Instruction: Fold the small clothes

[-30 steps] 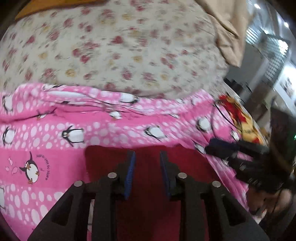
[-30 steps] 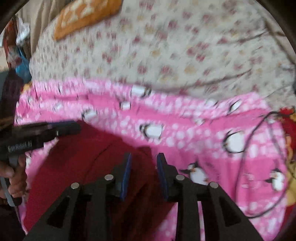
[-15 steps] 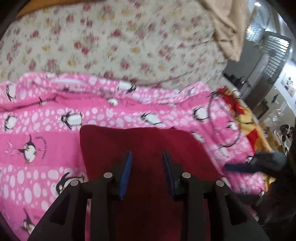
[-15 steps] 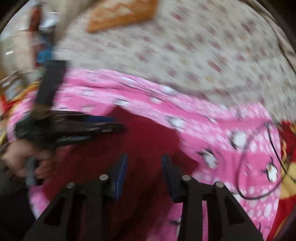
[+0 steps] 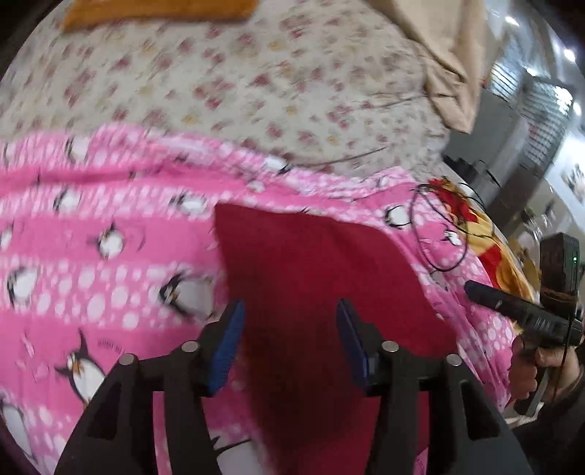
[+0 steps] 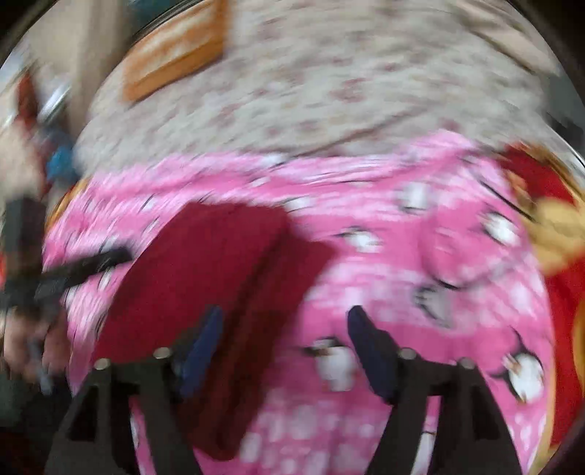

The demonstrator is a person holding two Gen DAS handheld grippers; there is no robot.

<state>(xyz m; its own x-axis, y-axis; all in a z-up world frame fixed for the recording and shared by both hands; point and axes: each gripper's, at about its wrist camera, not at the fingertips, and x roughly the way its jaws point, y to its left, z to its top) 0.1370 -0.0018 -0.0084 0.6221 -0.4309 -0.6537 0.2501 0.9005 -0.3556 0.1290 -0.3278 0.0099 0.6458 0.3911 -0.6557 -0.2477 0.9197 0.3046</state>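
Two sets of tongs sit nearest to me, and both are letting go. My left tongs (image 5: 289, 341) are opening above the dark red garment (image 5: 321, 292); the cloth lies under the gap, but the blue pads (image 5: 226, 347) are off it. My right tongs (image 6: 283, 350) are opening wider, their left pad over the garment's right edge and the rest of the gap over the pink penguin blanket (image 6: 420, 263), and nothing is pinched between them either.

The garment lies flat on that blanket on the bed, right in front of me, with a straight far edge and a clean far-left corner in the left view. In the blurred right view a lengthwise crease runs down it, which I take for a fold line, though I can't be certain.

I judge it to be light, soft and limp: it will sag and drape from any grip, it won't hold a shape, and there is nothing to break. It may drag on the fleecy blanket, so I would lift rather than slide. The best holds look to be the two near corners or the side edges, pinched through all layers.

Farther off are a loose black cable (image 5: 438, 234) on the blanket's right, then the floral bedsheet (image 5: 256, 84) and an orange pillow (image 5: 157, 11).
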